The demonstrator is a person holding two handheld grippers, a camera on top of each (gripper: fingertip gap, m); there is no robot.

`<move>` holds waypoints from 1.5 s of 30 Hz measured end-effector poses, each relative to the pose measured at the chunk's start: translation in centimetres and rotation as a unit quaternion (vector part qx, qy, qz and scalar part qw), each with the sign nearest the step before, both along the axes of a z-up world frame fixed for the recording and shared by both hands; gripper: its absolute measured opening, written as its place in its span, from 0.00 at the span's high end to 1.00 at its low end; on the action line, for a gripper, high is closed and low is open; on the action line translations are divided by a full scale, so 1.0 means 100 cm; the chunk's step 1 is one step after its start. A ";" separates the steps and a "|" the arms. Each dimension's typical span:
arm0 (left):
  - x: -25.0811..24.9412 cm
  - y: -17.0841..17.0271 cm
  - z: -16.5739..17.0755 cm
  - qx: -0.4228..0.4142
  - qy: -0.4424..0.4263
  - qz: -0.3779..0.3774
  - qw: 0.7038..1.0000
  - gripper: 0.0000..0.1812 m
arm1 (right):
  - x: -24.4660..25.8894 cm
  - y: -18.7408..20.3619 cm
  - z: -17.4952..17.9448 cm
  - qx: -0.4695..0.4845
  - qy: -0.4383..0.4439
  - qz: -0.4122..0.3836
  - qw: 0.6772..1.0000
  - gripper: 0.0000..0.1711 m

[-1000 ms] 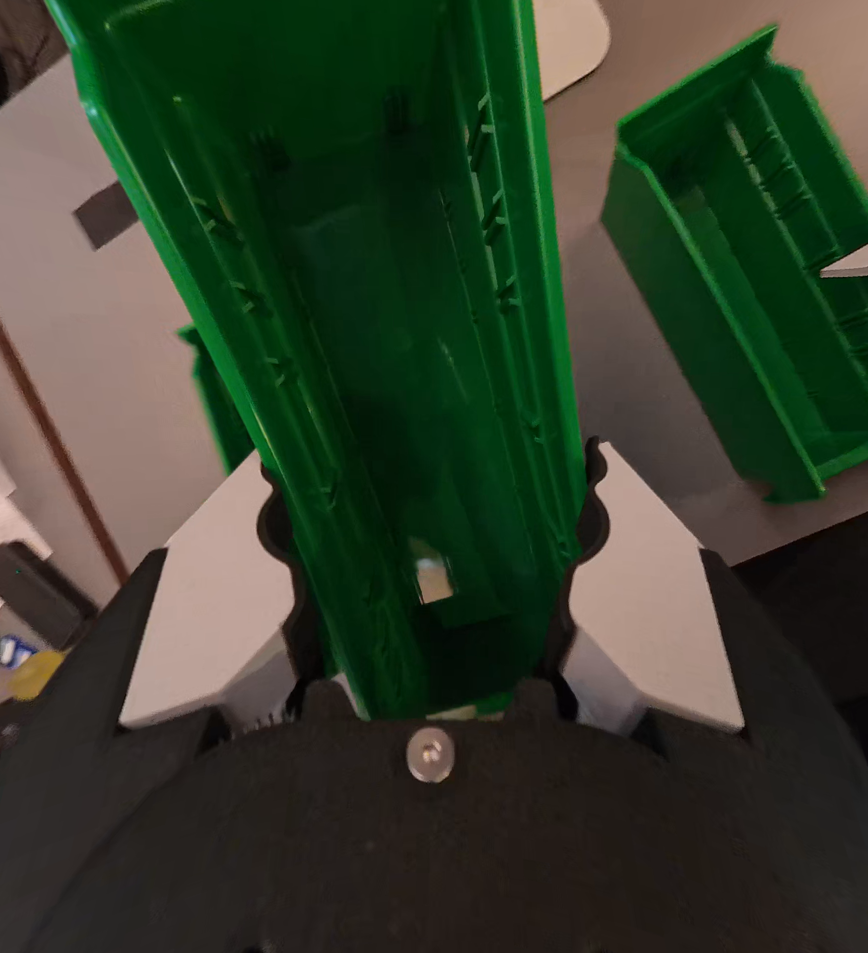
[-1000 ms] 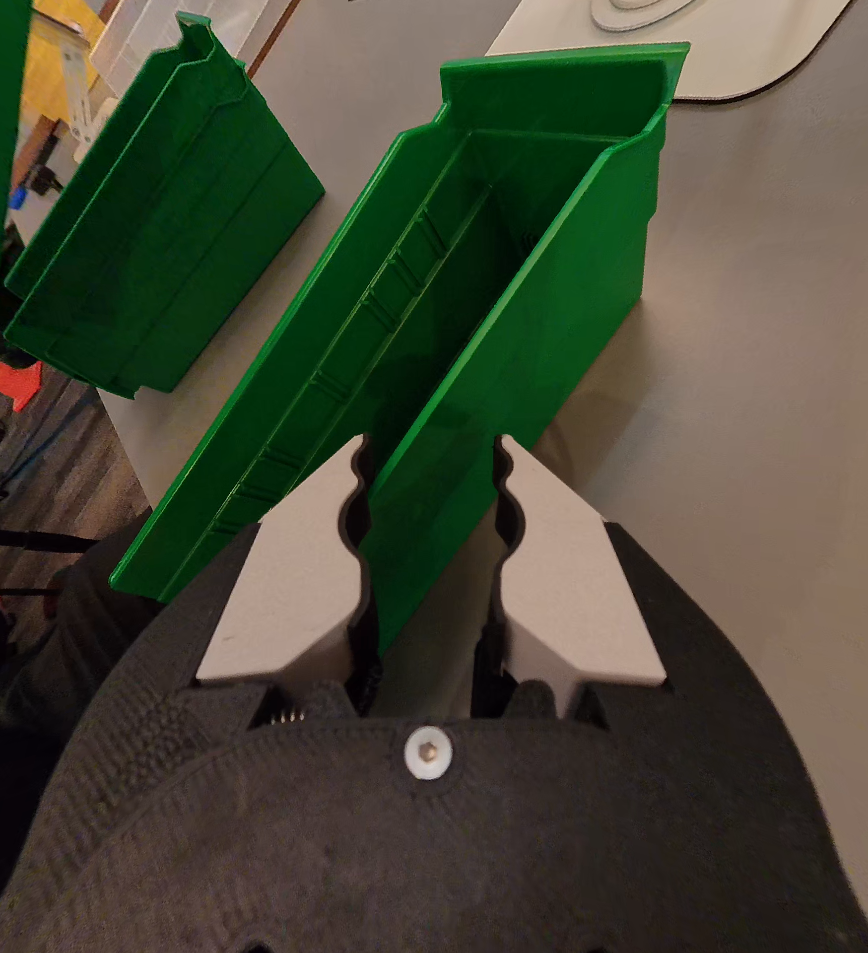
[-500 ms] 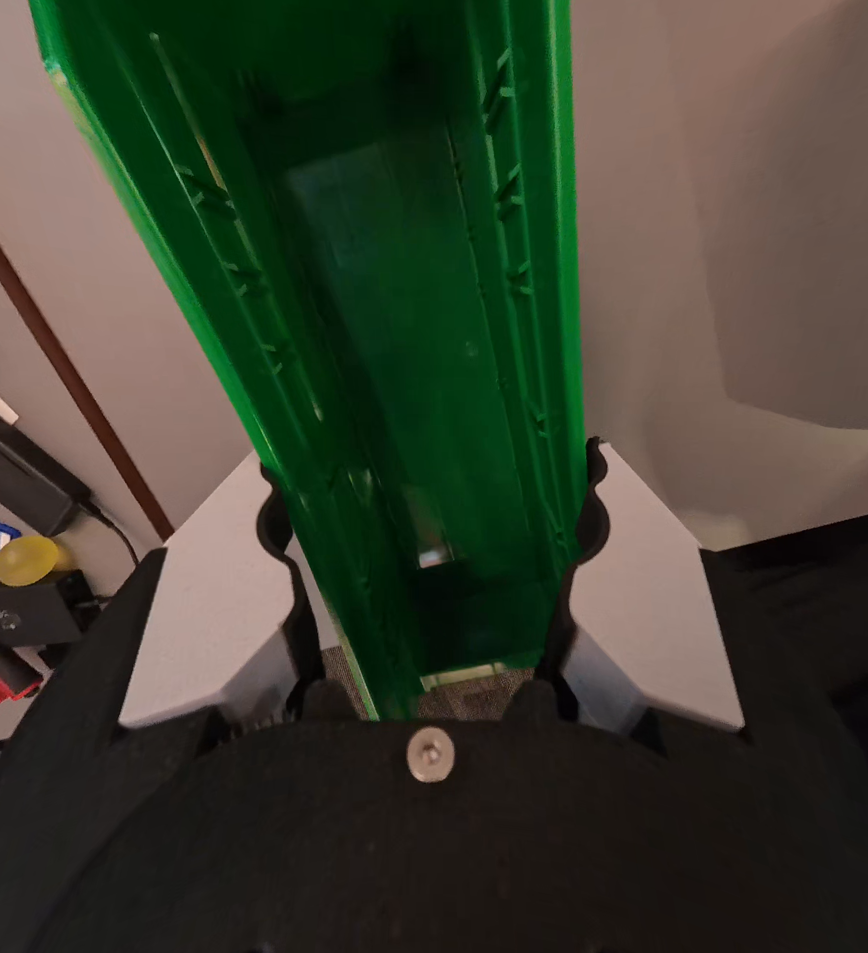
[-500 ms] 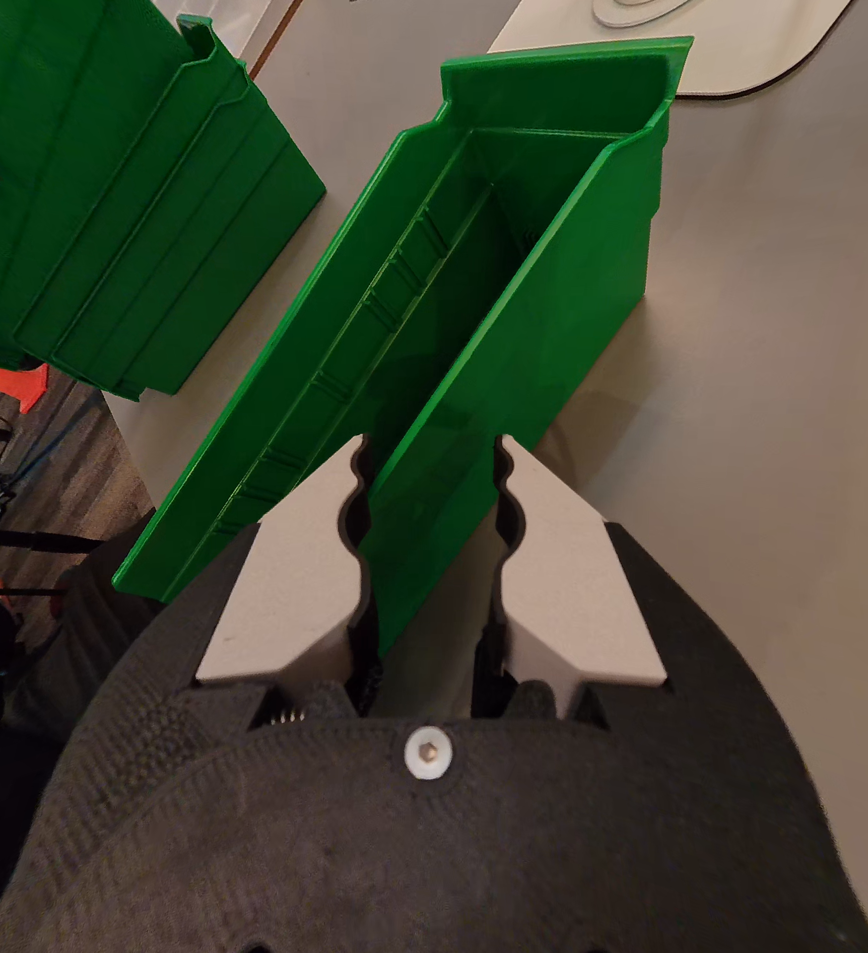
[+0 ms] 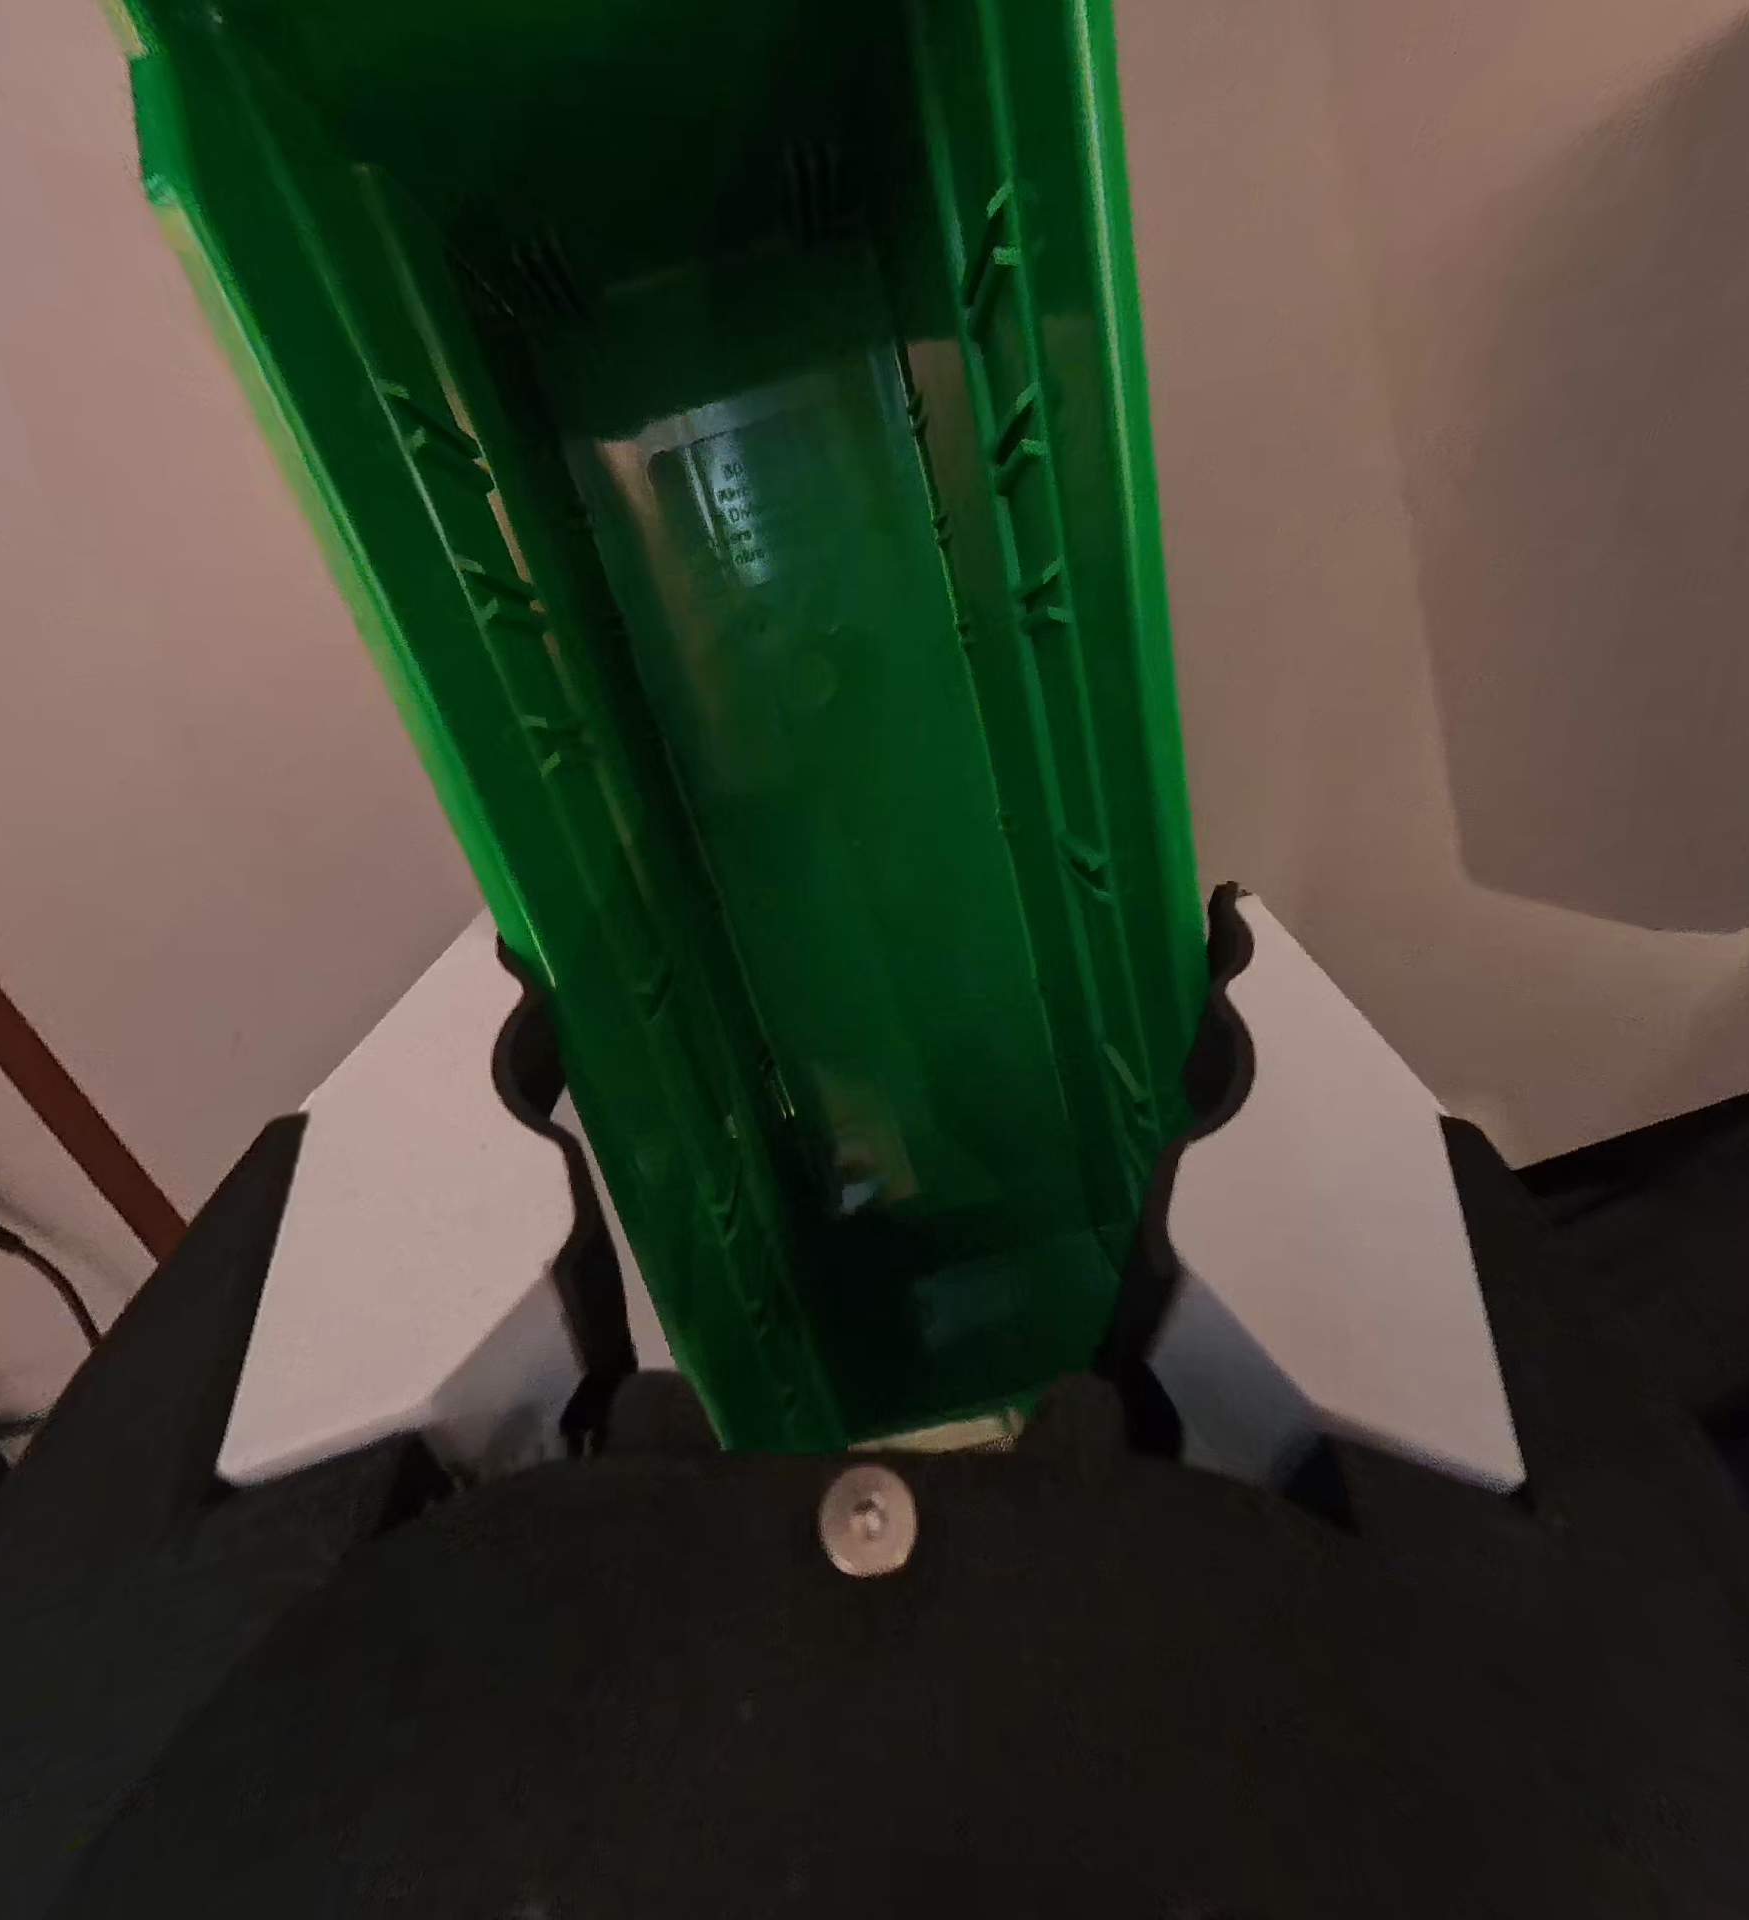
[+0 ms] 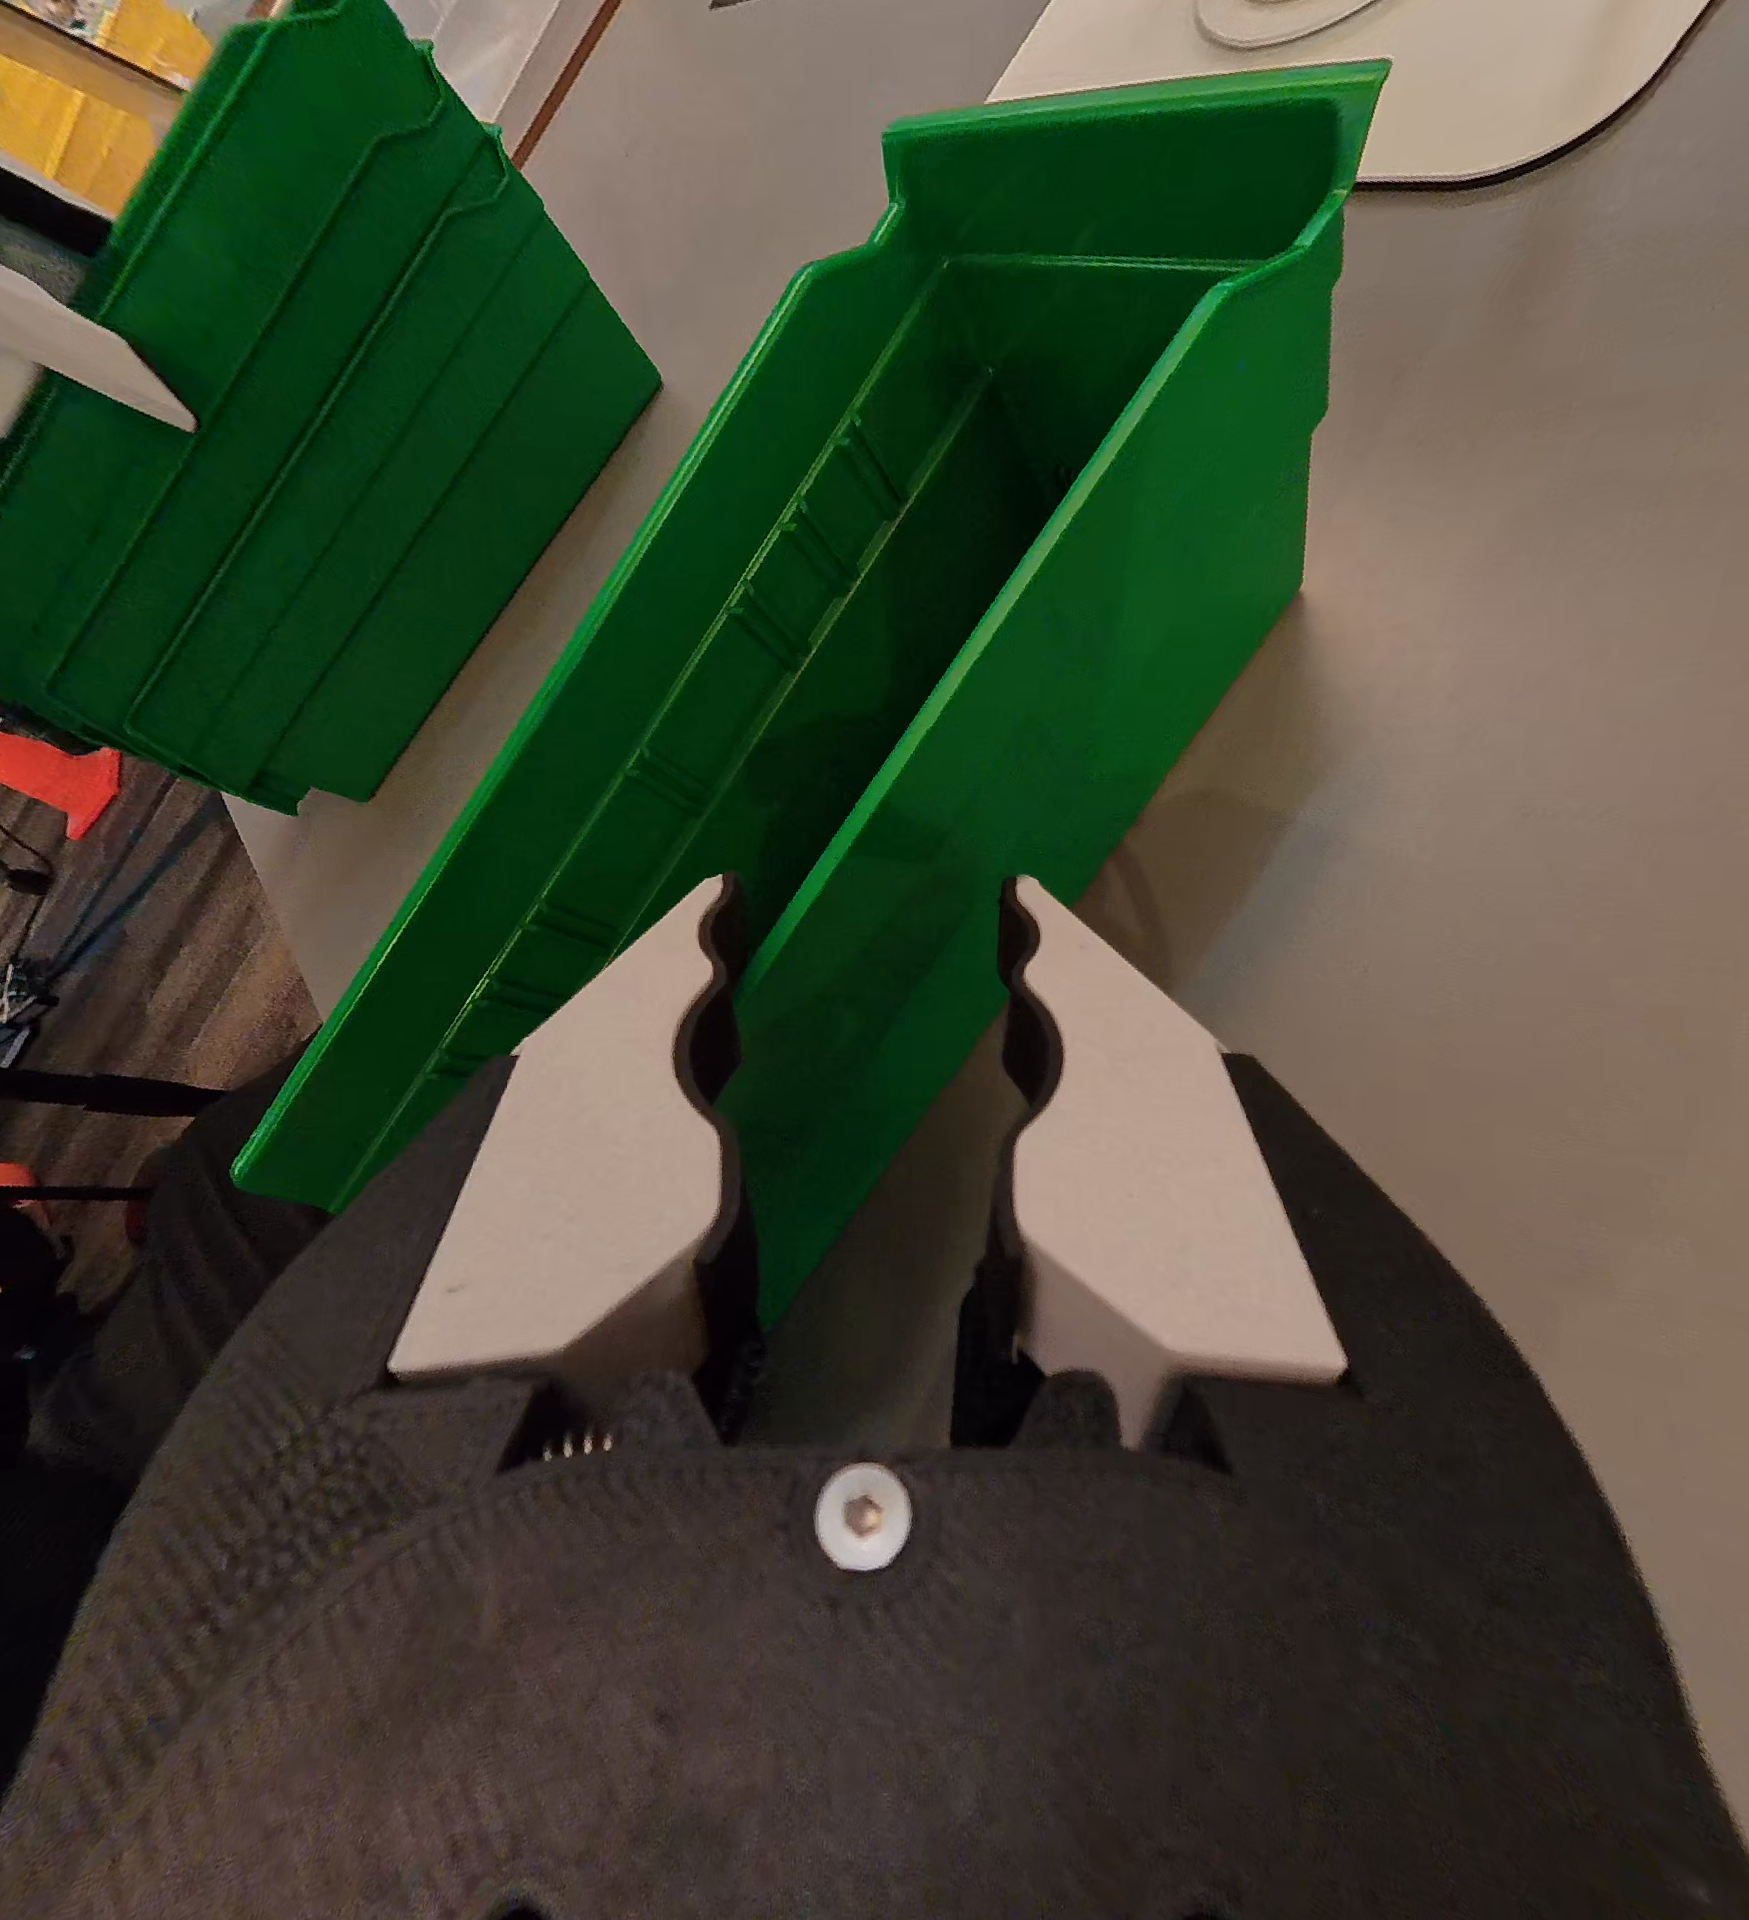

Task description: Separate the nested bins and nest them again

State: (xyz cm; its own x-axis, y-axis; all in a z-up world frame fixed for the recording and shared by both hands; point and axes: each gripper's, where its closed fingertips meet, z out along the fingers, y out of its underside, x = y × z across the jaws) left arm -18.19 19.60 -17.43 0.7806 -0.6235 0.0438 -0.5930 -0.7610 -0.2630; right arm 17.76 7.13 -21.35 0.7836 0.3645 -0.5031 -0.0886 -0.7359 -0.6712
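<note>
My left gripper [image 5: 867, 914] is shut across the width of a long green bin [image 5: 828, 727] that runs away from the camera, open side towards me. In the right wrist view this held bin [image 6: 257, 343] sits partly inside another green bin [image 6: 537, 488] at the table's left, with a white finger of the left gripper [image 6: 49, 332] on it. My right gripper [image 6: 870, 883] is part closed over the right side wall of a third green bin [image 6: 1057, 675], which stands on the table. Its left finger touches the rim.
The grey table [image 6: 1524, 935] has bare surface to the right of the third bin. A white mat [image 6: 1421, 94] lies at the far edge. The table's left edge drops to a wood floor [image 6: 70, 987] with an orange object [image 6: 28, 774] and cables.
My left gripper has carried its bin left and down over the bin at the table's left. The third bin has left the left wrist view. My right gripper has not moved.
</note>
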 end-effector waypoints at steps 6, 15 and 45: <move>-0.003 0.004 -0.004 0.010 -0.008 0.004 1.000 0.25 | -0.001 -0.001 0.000 -0.002 0.000 0.001 1.000 0.72; 0.041 -0.010 0.072 0.155 -0.041 -0.021 0.987 0.20 | -0.015 -0.006 -0.002 -0.018 0.014 0.024 0.999 0.71; 0.249 -0.150 -0.058 -0.024 0.007 -0.212 0.977 0.19 | -0.072 -0.048 0.027 -0.108 0.260 0.175 0.944 0.60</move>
State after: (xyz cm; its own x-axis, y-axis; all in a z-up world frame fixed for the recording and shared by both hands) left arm 6.73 4.57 -23.20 0.4535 -0.8883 0.0717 -0.8608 -0.4575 -0.2231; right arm 10.57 2.36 -18.66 0.2617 0.4003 -0.8782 -0.0910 -0.8956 -0.4354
